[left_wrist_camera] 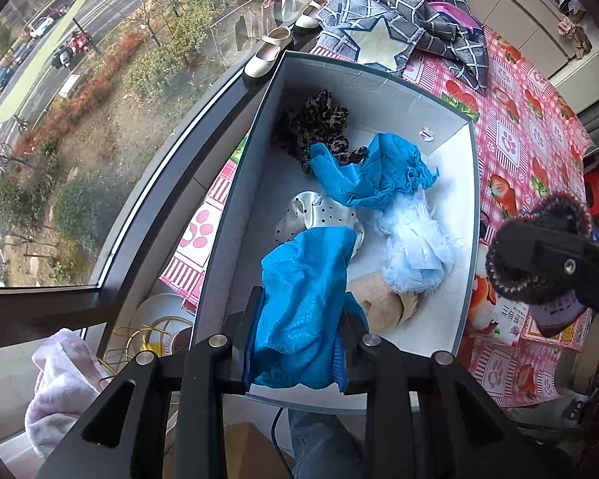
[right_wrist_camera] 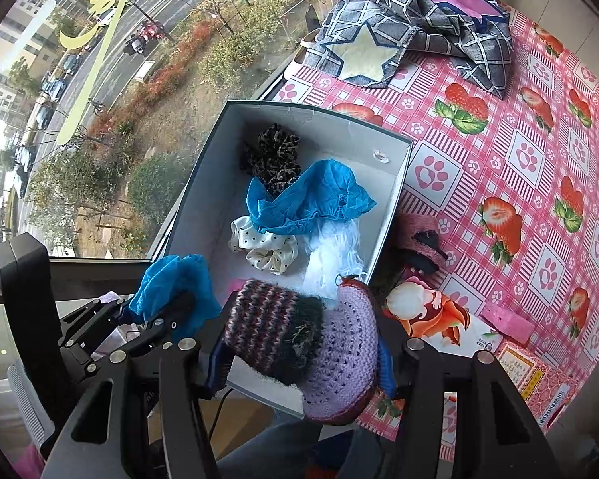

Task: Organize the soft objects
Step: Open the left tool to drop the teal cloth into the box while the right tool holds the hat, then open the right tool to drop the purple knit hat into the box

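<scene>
Left wrist: my left gripper clamps shiny blue cloth, hiding box floor at 6 o'clock.
Right wrist: my right gripper grips ribbed knit piece, its lower edge cut off.

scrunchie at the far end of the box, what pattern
Leopard print scrunchie, brown and black; clearest in the right wrist view.

The left gripper is clamped on blue fabric, the right gripper on knitted wool beside it.

You've got a big window on the left, daylight coming in, street and shrubs below. Table wears a pink strawberry-and-paw tablecloth. Pale cabinets along the far wall.
</scene>
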Tool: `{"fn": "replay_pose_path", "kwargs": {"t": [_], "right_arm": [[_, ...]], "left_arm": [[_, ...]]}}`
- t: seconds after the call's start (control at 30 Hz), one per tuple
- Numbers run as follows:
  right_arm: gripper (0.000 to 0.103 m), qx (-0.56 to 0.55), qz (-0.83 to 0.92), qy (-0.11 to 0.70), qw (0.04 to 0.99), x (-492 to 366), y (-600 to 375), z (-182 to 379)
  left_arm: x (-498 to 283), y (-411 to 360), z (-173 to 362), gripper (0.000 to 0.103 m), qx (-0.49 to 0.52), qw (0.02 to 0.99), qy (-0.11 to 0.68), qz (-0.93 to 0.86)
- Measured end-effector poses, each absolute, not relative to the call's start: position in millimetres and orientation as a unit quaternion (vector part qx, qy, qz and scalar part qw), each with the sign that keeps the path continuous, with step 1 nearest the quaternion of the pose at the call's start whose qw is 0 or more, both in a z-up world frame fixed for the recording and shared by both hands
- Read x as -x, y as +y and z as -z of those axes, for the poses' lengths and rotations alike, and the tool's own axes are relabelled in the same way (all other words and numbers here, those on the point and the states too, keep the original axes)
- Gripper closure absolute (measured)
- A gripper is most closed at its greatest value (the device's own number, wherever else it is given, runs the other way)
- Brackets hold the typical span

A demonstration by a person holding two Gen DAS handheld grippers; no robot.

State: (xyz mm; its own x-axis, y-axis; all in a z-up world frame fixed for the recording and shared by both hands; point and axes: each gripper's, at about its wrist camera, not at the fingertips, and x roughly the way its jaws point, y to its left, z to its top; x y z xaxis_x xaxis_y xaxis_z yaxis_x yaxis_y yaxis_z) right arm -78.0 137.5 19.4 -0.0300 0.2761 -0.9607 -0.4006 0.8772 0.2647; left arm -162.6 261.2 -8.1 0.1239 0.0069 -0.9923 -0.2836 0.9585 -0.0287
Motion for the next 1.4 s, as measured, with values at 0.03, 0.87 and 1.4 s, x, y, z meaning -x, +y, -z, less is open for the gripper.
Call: {"fn": "replay_pose_path", "kwargs": {"t": [0.03, 0.87, 1.4], "right_arm": [[0.046, 0.043, -0.244, 0.677, 0.693, 76.5, 139.6, -17.2], [0.044, -0.005, -0.23, 0.713, 0.662, 37.8, 155.1, 17.4], [0.001, -0.028, -0.221, 0.719, 0.658, 33.8, 140.4, 8.9]], "left_arm": [[161.5, 259.9, 10.5, 0.072, 0.104, 0.741, 0.656, -0.097], [152.7, 255.4, 31.1, 0.062, 0.106, 0.74, 0.659, -0.084], [157.5, 254.6, 14.9, 0.0, 0.134, 0.756, 0.636, -0.084]]}}
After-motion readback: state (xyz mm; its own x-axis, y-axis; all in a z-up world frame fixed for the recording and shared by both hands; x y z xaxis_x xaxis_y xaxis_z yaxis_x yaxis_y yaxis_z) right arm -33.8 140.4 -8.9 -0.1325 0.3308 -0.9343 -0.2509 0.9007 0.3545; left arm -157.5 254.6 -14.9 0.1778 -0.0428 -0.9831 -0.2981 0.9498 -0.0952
